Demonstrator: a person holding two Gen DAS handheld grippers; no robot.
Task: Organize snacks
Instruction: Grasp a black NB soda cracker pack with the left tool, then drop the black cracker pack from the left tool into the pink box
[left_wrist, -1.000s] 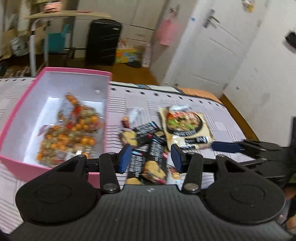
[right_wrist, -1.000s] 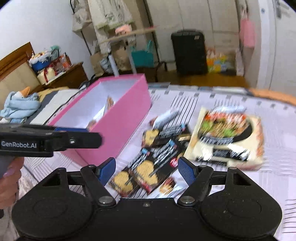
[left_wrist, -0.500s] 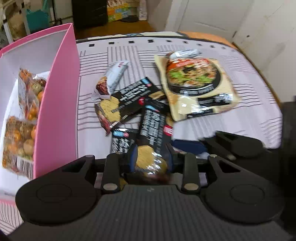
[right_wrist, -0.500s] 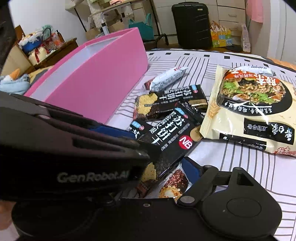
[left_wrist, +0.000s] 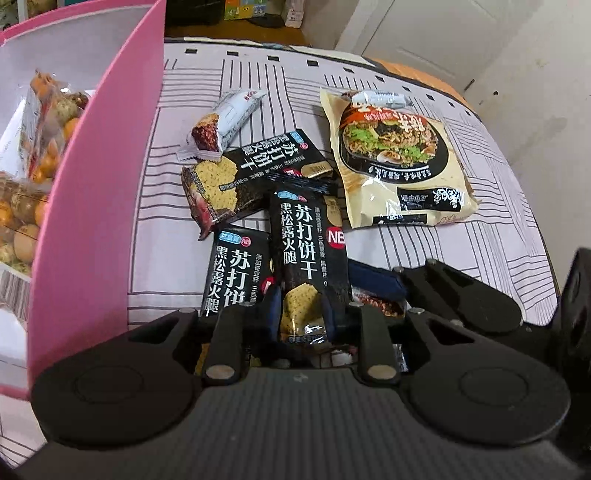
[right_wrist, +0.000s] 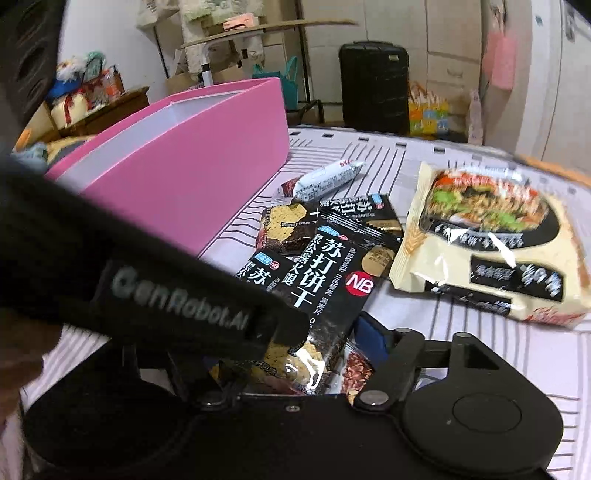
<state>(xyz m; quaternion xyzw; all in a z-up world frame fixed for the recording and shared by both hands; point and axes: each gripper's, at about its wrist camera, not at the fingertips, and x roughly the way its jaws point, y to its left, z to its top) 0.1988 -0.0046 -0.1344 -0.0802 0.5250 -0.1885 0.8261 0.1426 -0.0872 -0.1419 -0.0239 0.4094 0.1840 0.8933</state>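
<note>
With left gripper (left_wrist: 301, 314) jaws just closed onto the top cracker pack (left_wrist: 308, 258) on the bed beside the pink box (left_wrist: 99, 206), and right gripper (right_wrist: 295, 354) jaws apart around it, lift slowly, keeping neighbouring packs undisturbed.

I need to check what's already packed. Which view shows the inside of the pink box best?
The left wrist view: it looks over the pink box wall onto the clear snack bags inside. The right wrist view shows only its outer wall and white inner rim, no contents.
</note>
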